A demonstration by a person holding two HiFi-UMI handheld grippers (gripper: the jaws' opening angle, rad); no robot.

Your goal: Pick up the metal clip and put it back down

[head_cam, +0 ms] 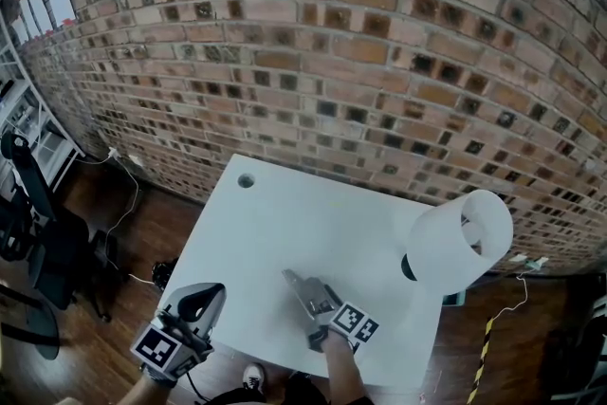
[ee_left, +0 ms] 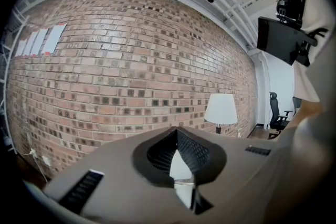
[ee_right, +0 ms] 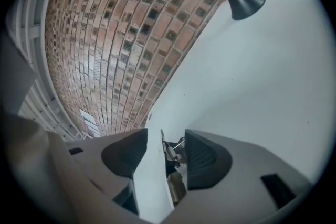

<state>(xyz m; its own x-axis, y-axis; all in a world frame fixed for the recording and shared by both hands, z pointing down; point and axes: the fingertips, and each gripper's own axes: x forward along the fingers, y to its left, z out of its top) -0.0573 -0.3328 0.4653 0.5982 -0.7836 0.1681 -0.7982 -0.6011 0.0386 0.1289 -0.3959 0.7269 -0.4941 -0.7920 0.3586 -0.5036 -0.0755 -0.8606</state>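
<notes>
With my right gripper (head_cam: 292, 282) spread wide near the six o'clock edge of the table (head_cam: 285, 223) and the metal clip (ee_right: 169, 150) unpinched between its jaws, I judge the put-down done, so next I lift clear without snagging it; my left gripper (head_cam: 211, 295) hangs shut, empty, at eight.

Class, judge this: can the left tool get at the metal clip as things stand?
Probably not cleanly. The metal clip stands between the right tool's open jaws, which flank it. The left tool, shut, hangs off the table's near corner, though bare table lies between.
</notes>
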